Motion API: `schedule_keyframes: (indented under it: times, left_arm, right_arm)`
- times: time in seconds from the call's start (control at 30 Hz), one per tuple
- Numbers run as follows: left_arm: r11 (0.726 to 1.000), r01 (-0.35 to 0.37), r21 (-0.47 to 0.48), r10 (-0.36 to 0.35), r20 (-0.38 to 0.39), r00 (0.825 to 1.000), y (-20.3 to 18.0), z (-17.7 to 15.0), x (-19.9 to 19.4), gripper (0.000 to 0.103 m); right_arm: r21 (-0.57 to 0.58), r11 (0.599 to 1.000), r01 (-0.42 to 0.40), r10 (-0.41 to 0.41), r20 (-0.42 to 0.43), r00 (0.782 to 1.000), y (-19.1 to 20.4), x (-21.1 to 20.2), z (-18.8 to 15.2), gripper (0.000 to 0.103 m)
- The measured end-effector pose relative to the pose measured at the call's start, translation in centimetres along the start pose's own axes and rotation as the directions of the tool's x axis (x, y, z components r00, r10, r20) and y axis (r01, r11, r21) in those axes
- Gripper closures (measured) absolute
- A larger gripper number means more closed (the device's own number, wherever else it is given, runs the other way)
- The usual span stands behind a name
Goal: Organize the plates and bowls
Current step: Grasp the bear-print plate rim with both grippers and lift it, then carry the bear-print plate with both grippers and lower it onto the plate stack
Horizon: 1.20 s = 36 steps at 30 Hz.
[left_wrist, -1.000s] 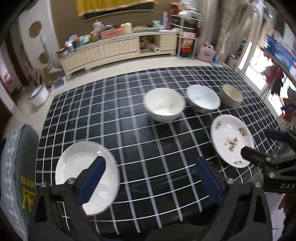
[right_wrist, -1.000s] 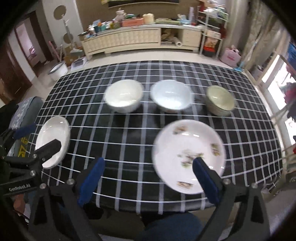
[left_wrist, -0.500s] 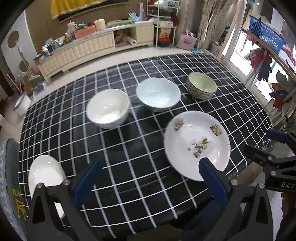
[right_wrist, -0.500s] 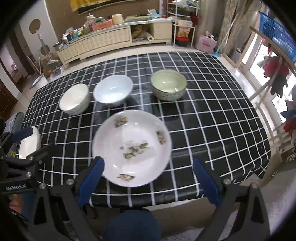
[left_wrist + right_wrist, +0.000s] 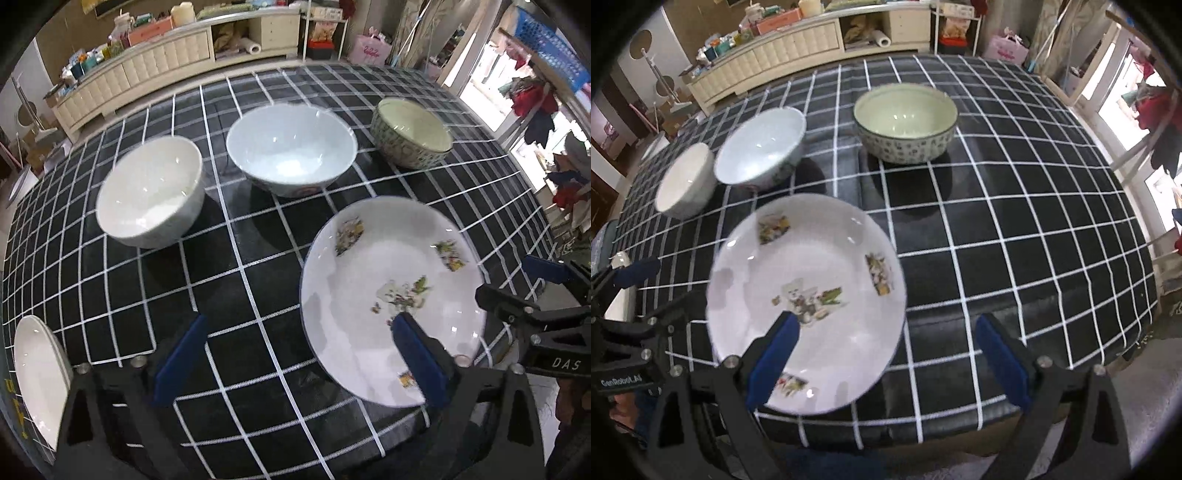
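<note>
A flowered white plate (image 5: 391, 291) (image 5: 809, 295) lies near the front edge of the black checked table (image 5: 229, 280). Behind it stand a white bowl (image 5: 151, 192) (image 5: 685, 181), a pale blue bowl (image 5: 291, 147) (image 5: 762, 147) and a green patterned bowl (image 5: 412, 133) (image 5: 907, 122). A plain white plate (image 5: 38, 373) lies at the far left. My left gripper (image 5: 299, 354) is open, its right finger over the flowered plate's near rim. My right gripper (image 5: 886, 354) is open, its left finger over the same plate. Both hold nothing.
A long cream sideboard (image 5: 177, 62) with clutter runs behind the table. A window and hanging clothes (image 5: 535, 99) are on the right. The table's front edge (image 5: 923, 424) is just below the grippers.
Both grippers have swung right and moved closer to the table. The flowered plate now sits under both grippers and the plain white plate has slid to the left edge of view.
</note>
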State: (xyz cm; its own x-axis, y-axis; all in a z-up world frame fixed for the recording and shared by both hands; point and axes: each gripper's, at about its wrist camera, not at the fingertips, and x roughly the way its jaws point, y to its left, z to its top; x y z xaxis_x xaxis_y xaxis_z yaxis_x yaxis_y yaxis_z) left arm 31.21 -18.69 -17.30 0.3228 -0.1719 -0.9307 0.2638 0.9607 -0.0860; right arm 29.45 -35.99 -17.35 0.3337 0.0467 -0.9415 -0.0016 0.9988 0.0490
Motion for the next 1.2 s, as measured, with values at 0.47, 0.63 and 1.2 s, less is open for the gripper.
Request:
schedule_keyframes:
  times: [0.47,0.63,1.2]
  left_arm:
    - [0.999,0.045,-0.010,-0.046,-0.133,0.990,-0.9,0.5,5.3,0.076]
    - [0.999,0.045,0.002,-0.045,-0.128,0.991,-1.3,0.5,5.5,0.078]
    - [1.000,0.001,-0.018,-0.002,-0.088,0.996,1.3,-0.1,2.3,0.079]
  right_arm:
    - [0.054,0.995,-0.088,0.092,-0.088,0.992,-2.0,4.2,-0.3,0.061]
    - [0.040,0.993,-0.107,0.110,-0.091,0.990,-1.6,3.9,0.0,0.075]
    - [0.043,0.991,-0.125,0.128,-0.085,0.988,2.4,0.8,0.3,0.079]
